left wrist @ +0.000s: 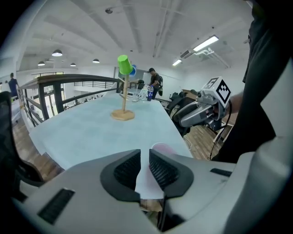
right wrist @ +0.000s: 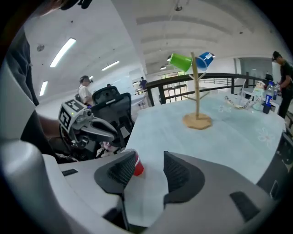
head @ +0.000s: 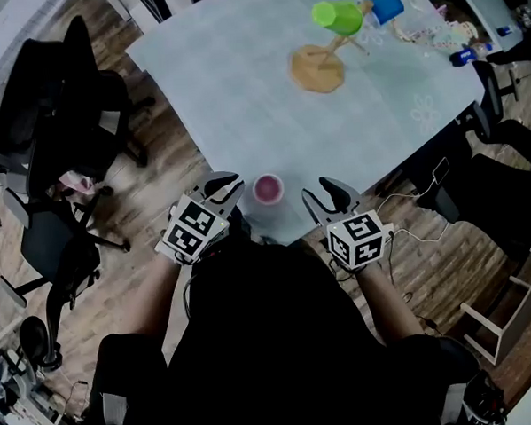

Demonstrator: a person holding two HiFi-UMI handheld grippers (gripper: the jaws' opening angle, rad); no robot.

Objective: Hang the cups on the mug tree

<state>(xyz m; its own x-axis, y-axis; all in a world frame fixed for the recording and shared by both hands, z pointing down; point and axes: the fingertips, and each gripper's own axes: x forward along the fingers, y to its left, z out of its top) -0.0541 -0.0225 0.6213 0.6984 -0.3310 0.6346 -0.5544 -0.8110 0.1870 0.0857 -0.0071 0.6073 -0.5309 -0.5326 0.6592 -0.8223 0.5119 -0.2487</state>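
left gripper jaws nearly together, empty; right gripper jaws apart, empty; red cup between them on table edge, well apart from mug tree; risk: clumsy jaw nudge tips cup off edge; count: three cups, green cup and blue cup hung on mug tree; one tree; two grippers

Red cup, pinkish inside; green cup & blue cup; mug tree tan wood; tabletop pale blue-green. My left tool, right tool: grey, b/w marker cubes.
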